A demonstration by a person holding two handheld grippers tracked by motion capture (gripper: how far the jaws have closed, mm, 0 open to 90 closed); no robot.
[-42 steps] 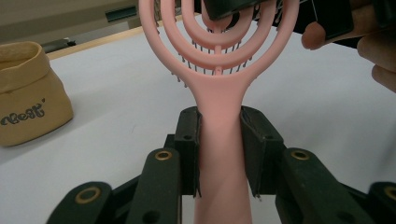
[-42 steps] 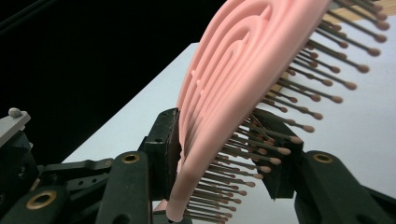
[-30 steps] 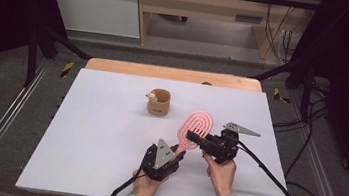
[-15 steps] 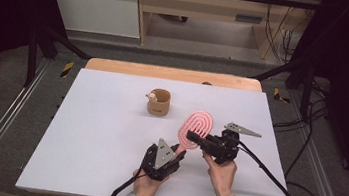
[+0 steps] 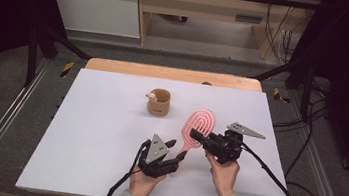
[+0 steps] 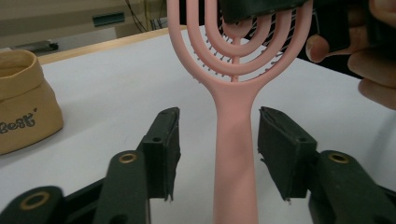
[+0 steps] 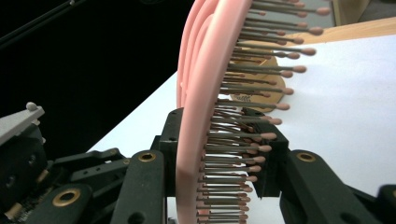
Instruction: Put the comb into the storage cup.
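A pink hairbrush (image 5: 200,123) is held above the white table (image 5: 92,133), near its front right. My right gripper (image 5: 198,137) is shut on the brush head; in the right gripper view the pads (image 7: 170,144) press the pink frame and bristles (image 7: 205,93). My left gripper (image 5: 176,151) is at the handle end. Its jaws have just been opening. In the left gripper view the handle (image 6: 235,154) stands between the pads (image 6: 169,144) with a gap on each side, so the left gripper (image 6: 218,149) is open.
A small tan fabric pot (image 5: 159,102) with printed lettering stands at the table's middle, behind the brush; the same pot (image 6: 21,105) is at the left edge of the left gripper view. A cable trails from each gripper toward the front edge.
The left gripper's jaws have parted and let go of the brush handle. The right gripper and the brush have kept their place.
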